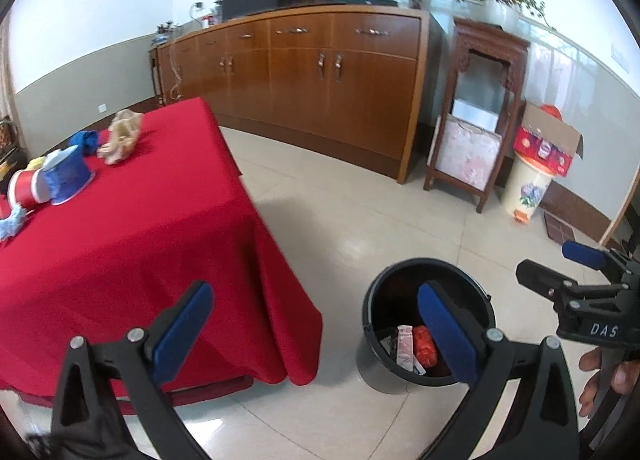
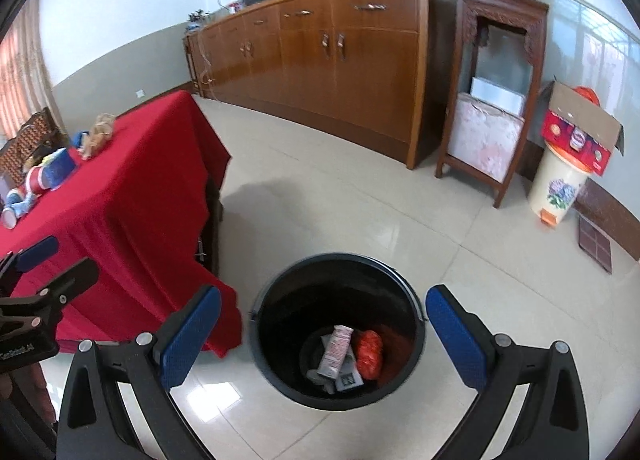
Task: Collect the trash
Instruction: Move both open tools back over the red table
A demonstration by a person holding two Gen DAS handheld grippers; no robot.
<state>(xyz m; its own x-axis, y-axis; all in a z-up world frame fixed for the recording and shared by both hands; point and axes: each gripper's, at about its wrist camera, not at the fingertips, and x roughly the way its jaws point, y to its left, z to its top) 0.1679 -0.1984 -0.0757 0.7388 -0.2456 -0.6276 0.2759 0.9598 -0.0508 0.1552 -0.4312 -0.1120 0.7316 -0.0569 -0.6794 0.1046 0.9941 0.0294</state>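
Below the right gripper (image 2: 322,324), whose jaws stand wide apart and empty, the black bucket (image 2: 408,296) on the floor holds a pink-white wrapper (image 2: 336,348), an orange-red crumpled bag (image 2: 370,354) and paper scraps. The left gripper (image 1: 316,324), also spread and empty, hangs between the bucket and the red-clothed worktop (image 1: 132,227); its view shows toys at the worktop's far-left side more clearly. Bare tiled floor (image 2: 352,211) lies ahead.

Pretty bright daylight all round, with soft glare patches on the glossy floor tiles (image 2: 400,227) and a faint shadow beside the red tablecloth (image 1: 120,219). Heavy fisheye bending, black corners, and the edges look smeared and soft.
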